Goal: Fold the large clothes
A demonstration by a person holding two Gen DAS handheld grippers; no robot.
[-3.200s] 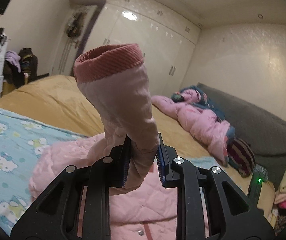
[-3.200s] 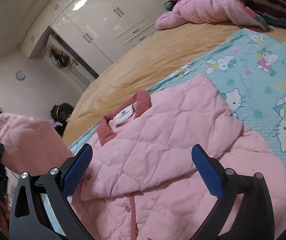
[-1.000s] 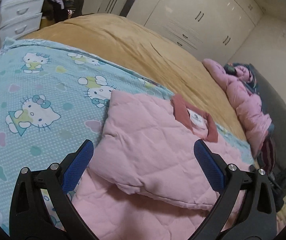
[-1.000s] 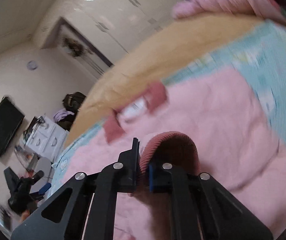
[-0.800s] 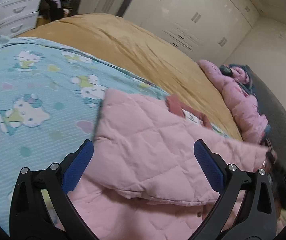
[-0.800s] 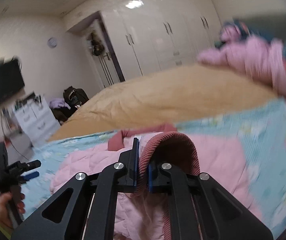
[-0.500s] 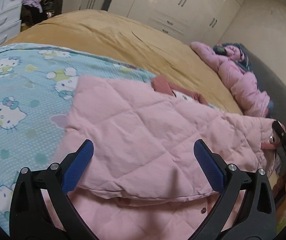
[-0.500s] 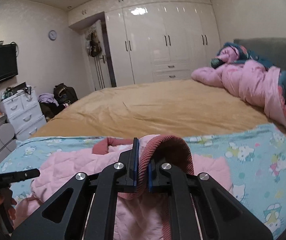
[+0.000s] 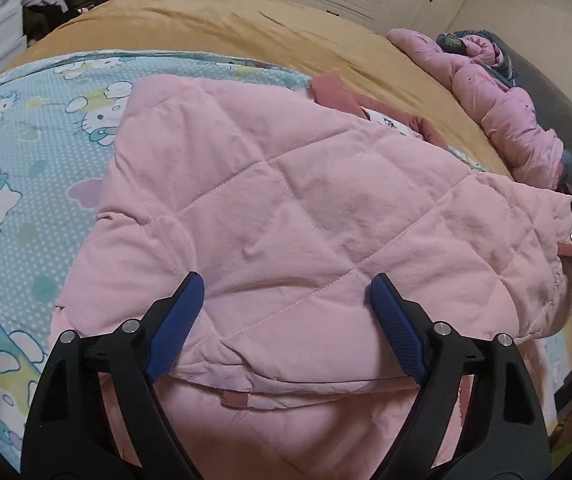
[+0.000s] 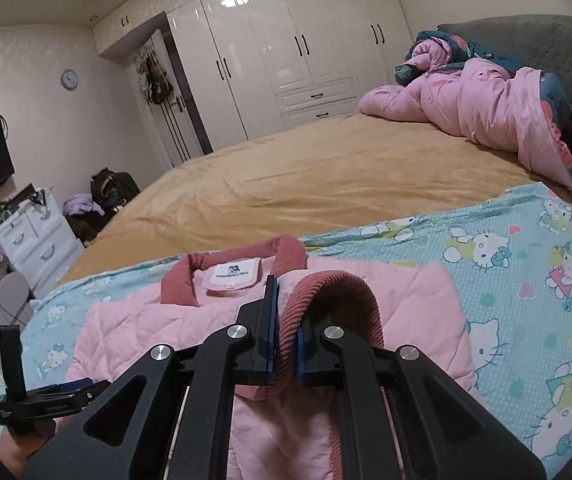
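Right tool [image 10: 285,332] clamps ribbed cuff [image 10: 338,296]; left tool [image 9: 286,312] angled down, closing over jacket [image 9: 286,200].

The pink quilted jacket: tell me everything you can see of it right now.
The pink quilted jacket lies on the cartoon-print blue blanket, padded fabric stitched in diamonds. Its darker rose collar with a white label points toward the tan bedspread. One sleeve is already folded across the body. The right hand-held gripper is shut on the other sleeve's ribbed rose cuff, lifting it. The left hand-held gripper hovers over the folded sleeve, its jaws closing, pads not pressing fabric.
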